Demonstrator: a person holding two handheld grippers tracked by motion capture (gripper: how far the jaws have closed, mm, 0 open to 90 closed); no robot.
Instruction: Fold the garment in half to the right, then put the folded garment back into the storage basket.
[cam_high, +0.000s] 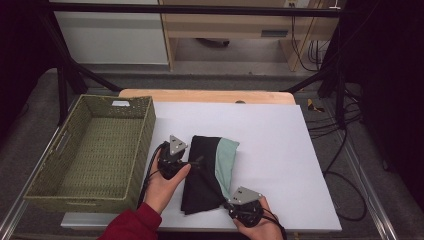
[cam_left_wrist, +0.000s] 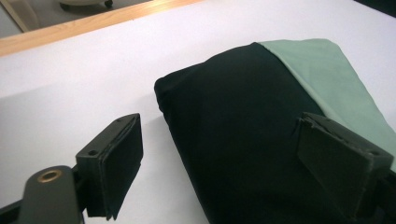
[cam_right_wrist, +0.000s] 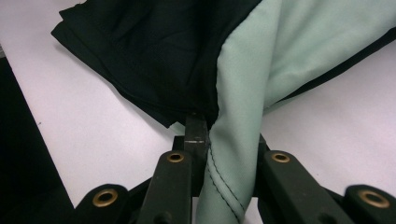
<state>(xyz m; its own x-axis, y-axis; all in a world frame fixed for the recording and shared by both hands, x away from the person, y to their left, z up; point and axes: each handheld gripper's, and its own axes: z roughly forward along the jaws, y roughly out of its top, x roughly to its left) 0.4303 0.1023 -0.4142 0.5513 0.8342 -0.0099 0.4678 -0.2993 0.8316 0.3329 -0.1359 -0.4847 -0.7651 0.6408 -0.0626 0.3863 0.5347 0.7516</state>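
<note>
Left tongs spread wide, one black pad at 7 o'clock, the other at 4 o'clock, nothing pinched between them. Folded black cloth lying from centre down toward 5 o'clock, the 4 o'clock pad over it, whether touching unclear. Pale green panel of the same cloth running from 1 to 3 o'clock. White counter around the cloth, bare beneath the 7 o'clock pad. Wooden edge of the counter at 11 o'clock.
</note>
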